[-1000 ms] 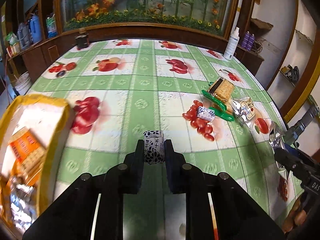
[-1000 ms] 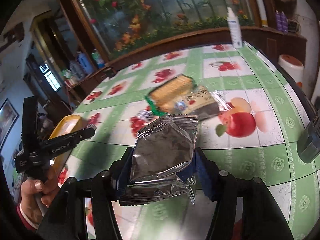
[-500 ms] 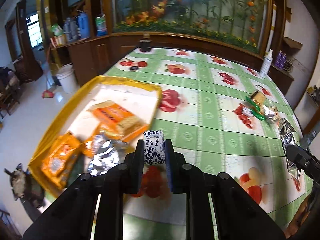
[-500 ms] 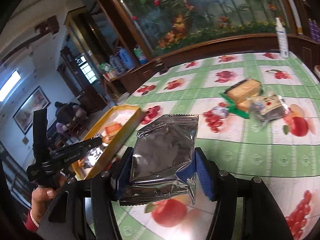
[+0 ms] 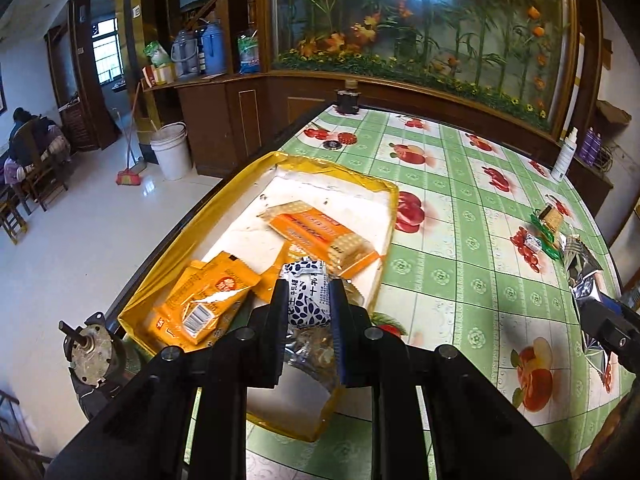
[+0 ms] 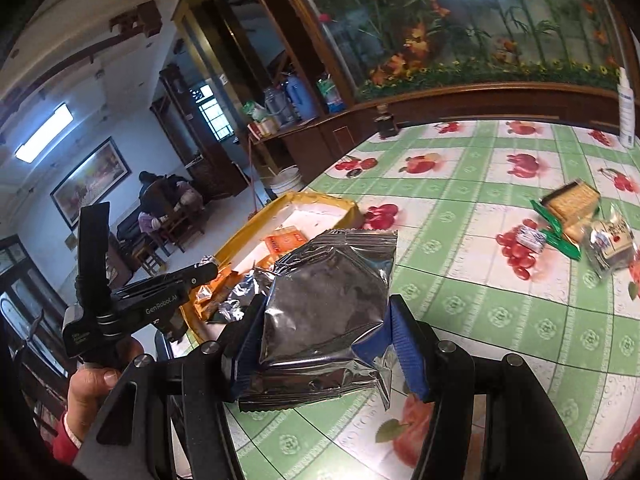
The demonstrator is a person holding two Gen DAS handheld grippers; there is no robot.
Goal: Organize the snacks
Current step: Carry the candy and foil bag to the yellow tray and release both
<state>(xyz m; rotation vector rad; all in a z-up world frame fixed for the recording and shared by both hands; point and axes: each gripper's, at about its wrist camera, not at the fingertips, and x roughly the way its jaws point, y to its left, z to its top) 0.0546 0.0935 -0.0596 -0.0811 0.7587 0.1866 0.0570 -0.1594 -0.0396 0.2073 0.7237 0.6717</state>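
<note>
Left gripper (image 5: 309,300): clamped on small blue-white candy (image 5: 307,294), lower centre, over yellow tray (image 5: 390,200). Right gripper (image 6: 326,344): clamped on silver pouch (image 6: 328,312), short of tray at centre left. Risk: early release drops pouch onto tablecloth (image 6: 500,320); candy could bounce off the orange packets (image 5: 208,300)

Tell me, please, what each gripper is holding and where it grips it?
The left gripper pinches a small blue-and-white candy by its two sides. The right gripper clamps a silver packet by its side edges, near the lower end.
</note>
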